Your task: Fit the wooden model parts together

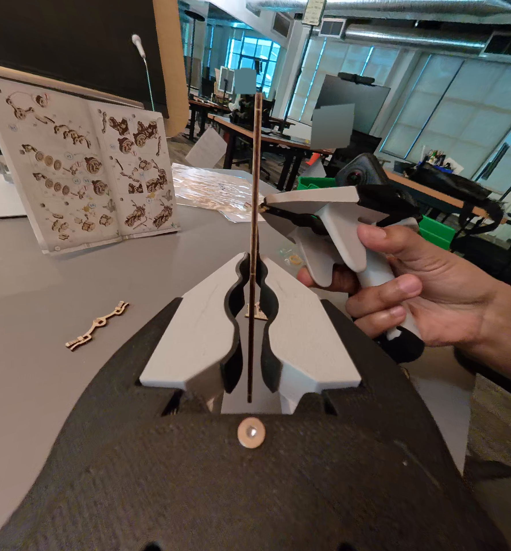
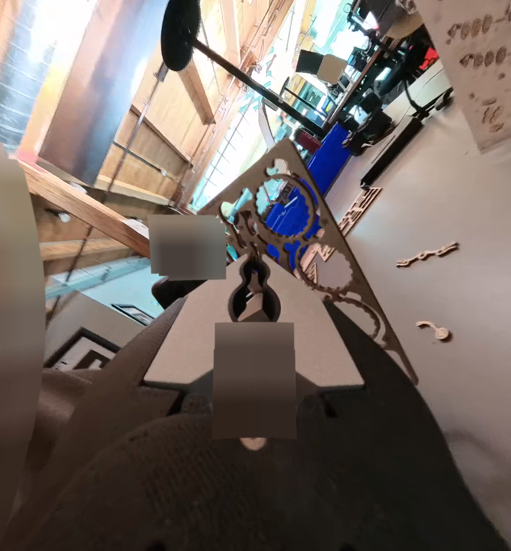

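Left tongs [image 1: 252, 268] closed on the wooden sheet [image 1: 255, 190], held upright and seen edge-on in the left wrist view. The sheet runs from between the fingers up well past their tips. Right wrist view shows its face: laser-cut panel [image 2: 305, 238] with round toothed cutouts, mostly empty holes.

Right tongs [image 1: 263, 205] come in from the right, held by a hand [image 1: 421, 298], tips touching the sheet's edge about midway up. They look pinched nearly closed with something small and tan at the tips; can't confirm what it is. In its own view the right tongs [image 2: 252, 265] have tips close together at the sheet; a blur patch covers part of the gap.

On the grey worktop [image 1: 69, 283]: a loose wooden link piece [image 1: 97, 325] left of the left tongs, well apart from the sheet. Open instruction booklet [image 1: 81, 167] stands propped behind it. A crinkled clear plastic bag [image 1: 212, 187] lies flat farther back; contents unreadable. Small curved wooden piece [image 2: 434, 331] also lies loose on the worktop.

Green bins [image 1: 433, 232] behind the right tongs, contents hidden.
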`<action>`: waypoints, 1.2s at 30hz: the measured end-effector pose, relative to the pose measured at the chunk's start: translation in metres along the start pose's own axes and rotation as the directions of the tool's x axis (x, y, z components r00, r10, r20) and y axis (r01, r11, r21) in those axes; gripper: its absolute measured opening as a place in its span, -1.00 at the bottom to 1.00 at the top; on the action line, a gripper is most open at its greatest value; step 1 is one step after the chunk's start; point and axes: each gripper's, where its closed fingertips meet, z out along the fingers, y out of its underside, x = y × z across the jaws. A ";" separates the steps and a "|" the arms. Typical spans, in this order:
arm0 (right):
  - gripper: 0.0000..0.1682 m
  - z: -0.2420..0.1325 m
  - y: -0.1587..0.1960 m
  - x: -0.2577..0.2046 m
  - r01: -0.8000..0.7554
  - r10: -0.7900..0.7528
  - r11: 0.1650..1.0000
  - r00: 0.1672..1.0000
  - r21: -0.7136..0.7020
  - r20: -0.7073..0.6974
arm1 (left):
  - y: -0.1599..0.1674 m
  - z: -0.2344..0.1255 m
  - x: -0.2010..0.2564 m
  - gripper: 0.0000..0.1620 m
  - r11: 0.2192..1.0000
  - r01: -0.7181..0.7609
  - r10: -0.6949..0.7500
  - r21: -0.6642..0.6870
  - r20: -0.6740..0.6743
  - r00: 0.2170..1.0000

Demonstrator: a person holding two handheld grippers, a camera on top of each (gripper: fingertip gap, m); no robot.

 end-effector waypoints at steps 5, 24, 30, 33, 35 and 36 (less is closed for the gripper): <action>-0.94 0.001 -0.001 -0.003 0.093 -0.093 0.996 0.996 -0.012 -0.012 | -0.001 -0.002 0.001 -1.00 0.999 -0.052 0.052 0.002 0.021 0.998; -1.00 0.002 0.006 -0.021 0.789 -0.810 0.586 0.563 -0.187 -0.163 | -0.009 -0.006 0.002 -1.00 0.988 -0.134 0.131 0.073 0.041 0.991; -1.00 0.000 0.004 -0.022 0.815 -0.834 0.550 0.523 -0.182 -0.176 | -0.011 -0.007 0.002 -1.00 0.989 -0.121 0.118 0.084 0.036 0.992; -0.99 -0.001 0.002 -0.017 0.822 -0.845 0.532 0.502 -0.203 -0.182 | -0.012 -0.007 0.001 -1.00 0.991 -0.094 0.092 0.092 0.024 0.995; -0.98 -0.001 0.004 -0.015 0.846 -0.873 0.485 0.452 -0.224 -0.184 | -0.013 -0.008 0.002 -1.00 0.992 -0.067 0.067 0.105 0.002 0.998; -0.98 0.000 0.006 -0.017 0.861 -0.889 0.454 0.420 -0.232 -0.180 | -0.012 -0.008 0.002 -1.00 0.993 -0.053 0.054 0.106 -0.005 0.999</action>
